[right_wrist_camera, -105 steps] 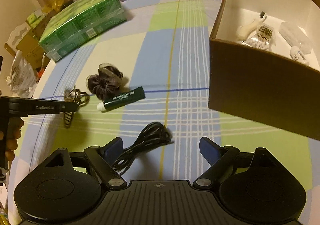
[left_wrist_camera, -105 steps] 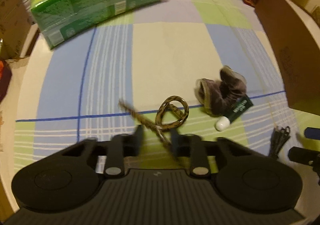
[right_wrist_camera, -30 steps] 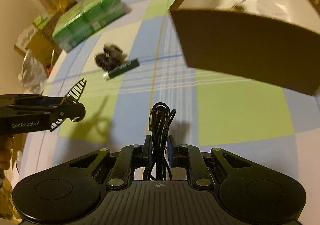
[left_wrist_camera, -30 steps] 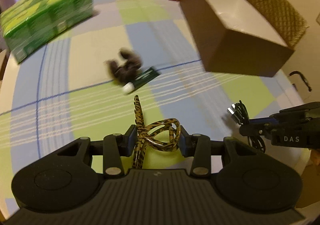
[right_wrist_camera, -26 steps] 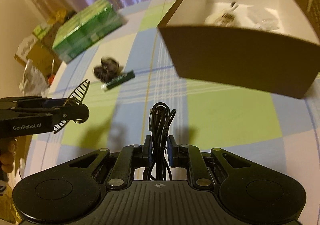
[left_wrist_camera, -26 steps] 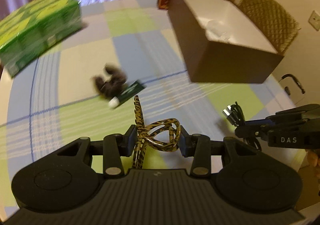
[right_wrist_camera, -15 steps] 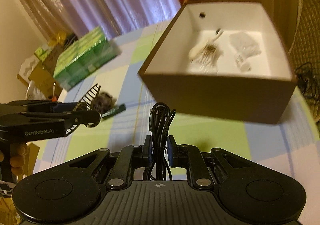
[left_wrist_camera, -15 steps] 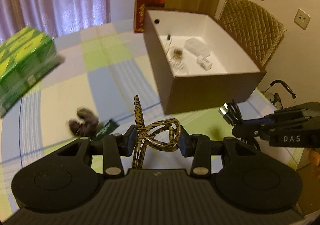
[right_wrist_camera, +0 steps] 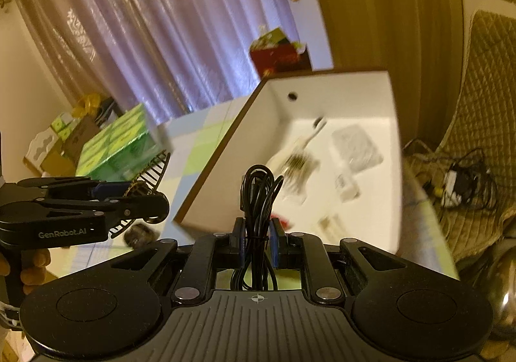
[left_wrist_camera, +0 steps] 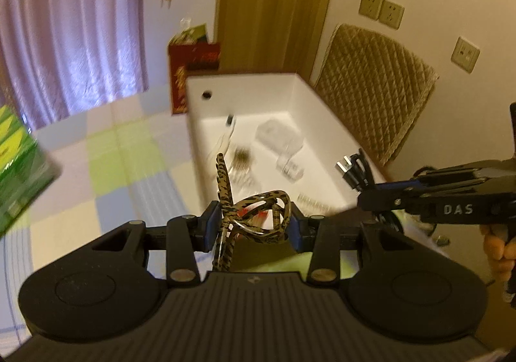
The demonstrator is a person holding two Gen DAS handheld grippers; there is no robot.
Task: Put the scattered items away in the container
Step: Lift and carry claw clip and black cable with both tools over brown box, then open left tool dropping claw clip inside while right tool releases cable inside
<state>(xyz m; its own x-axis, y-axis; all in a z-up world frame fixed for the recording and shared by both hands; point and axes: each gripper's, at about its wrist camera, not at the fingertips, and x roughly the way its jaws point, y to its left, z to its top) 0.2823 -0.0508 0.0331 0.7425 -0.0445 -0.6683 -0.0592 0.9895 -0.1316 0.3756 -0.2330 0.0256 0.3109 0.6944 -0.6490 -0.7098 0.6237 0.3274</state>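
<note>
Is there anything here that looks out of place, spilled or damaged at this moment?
Nothing stands out. The left gripper grips the leopard-print hair clip and the right gripper grips the bundled black cable, both near the open box. Its contents are blurred, but nothing looks spilled.

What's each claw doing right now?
Left claw: closed on the leopard-print hair clip.
Right claw: closed on the black cable bundle.

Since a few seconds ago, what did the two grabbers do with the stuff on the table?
The left gripper kept its leopard-print hair clip and lifted it toward the box. The right gripper, open before, closed on the black cable and carried it up there too. Nothing is dropped in yet. The box and the green pack stayed put.
</note>
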